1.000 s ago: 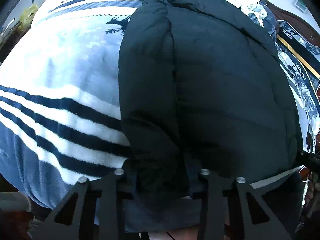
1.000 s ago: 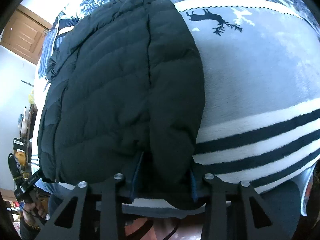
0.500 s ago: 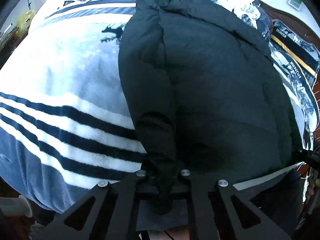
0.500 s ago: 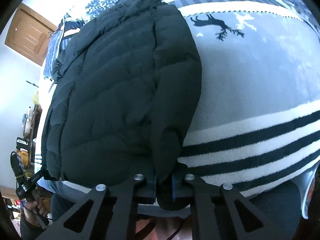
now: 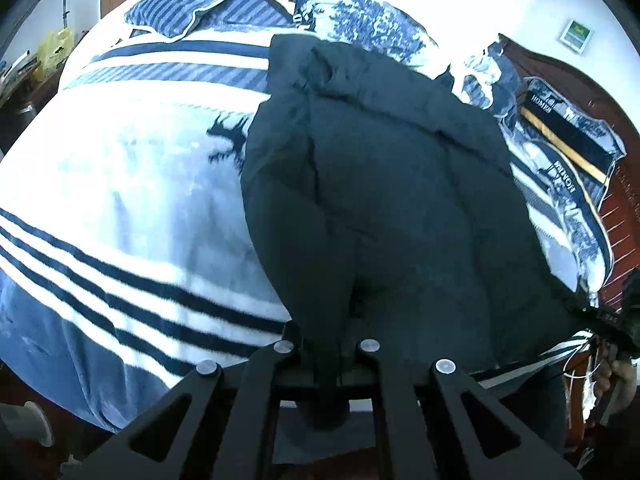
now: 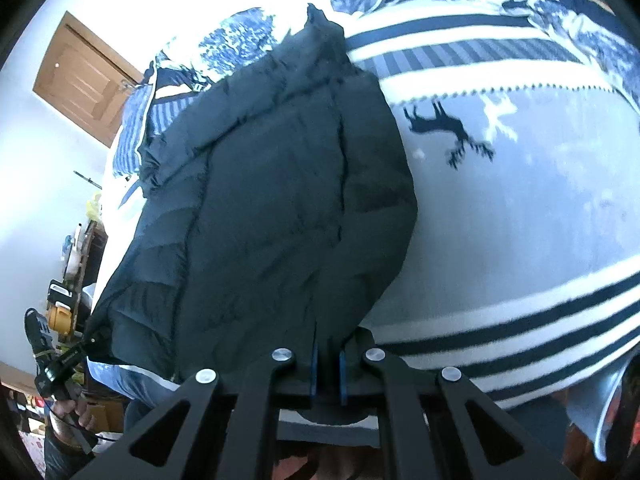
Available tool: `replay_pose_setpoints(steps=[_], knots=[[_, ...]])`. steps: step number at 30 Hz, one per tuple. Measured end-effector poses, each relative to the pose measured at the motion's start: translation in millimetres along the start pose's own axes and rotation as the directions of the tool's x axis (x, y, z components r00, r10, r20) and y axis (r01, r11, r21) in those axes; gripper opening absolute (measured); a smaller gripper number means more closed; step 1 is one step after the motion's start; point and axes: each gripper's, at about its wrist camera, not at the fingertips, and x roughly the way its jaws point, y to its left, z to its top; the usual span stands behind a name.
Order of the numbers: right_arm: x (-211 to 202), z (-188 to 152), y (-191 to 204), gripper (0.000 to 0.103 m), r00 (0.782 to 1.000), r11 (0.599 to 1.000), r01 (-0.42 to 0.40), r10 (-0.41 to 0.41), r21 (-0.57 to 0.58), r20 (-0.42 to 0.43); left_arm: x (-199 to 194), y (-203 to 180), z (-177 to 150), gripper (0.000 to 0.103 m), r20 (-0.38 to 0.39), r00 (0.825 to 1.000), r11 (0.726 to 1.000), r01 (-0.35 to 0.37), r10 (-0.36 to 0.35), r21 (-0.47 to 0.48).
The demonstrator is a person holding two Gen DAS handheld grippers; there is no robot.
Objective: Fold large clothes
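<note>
a dark puffer jacket [image 5: 384, 200] lies lengthwise on a bed, its hem nearest both tools and its collar at the far end, straight ahead of the fingers. the left gripper [image 5: 327, 354] is clenched on the near hem at the jacket's left corner, a bunch of padded cloth squeezed between its jaws and bulging out below them. the right gripper [image 6: 328, 360] pinches the opposite near corner the same way, cloth caught between its blue-lined fingers [image 6: 314, 368]. holding both hem corners at once looks like the setup for carrying the bottom edge forward over the body toward the collar, which would halve the garment's length; the sides appear already turned in, since the jacket reads as a narrow slab with a rounded fold along each long edge. the thick filling probably resists creasing, so the grips sit deep, not at the very edge. under the jacket spreads a fleece blanket [image 5: 132, 184] with dark stripes near the tools and a deer motif [image 6: 448, 128] further ahead. beyond the collar sit striped and printed pillows [image 5: 208, 12]. a wooden door [image 6: 84, 80] stands far ahead to the left of the right tool.
</note>
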Motion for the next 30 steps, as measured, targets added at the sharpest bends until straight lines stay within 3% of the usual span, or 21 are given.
replay_pose_setpoints(steps=[12, 30], knots=[[-10, 23, 5, 0.007, 0.999, 0.998, -0.05, 0.05, 0.029, 0.009, -12, -4, 25, 0.005, 0.016, 0.999, 0.999, 0.033, -0.033, -0.016], [-32, 88, 32, 0.007, 0.994, 0.999, -0.005, 0.011, -0.049, 0.105, -32, -13, 78, 0.005, 0.096, 0.995, 1.0, 0.027, -0.027, 0.004]])
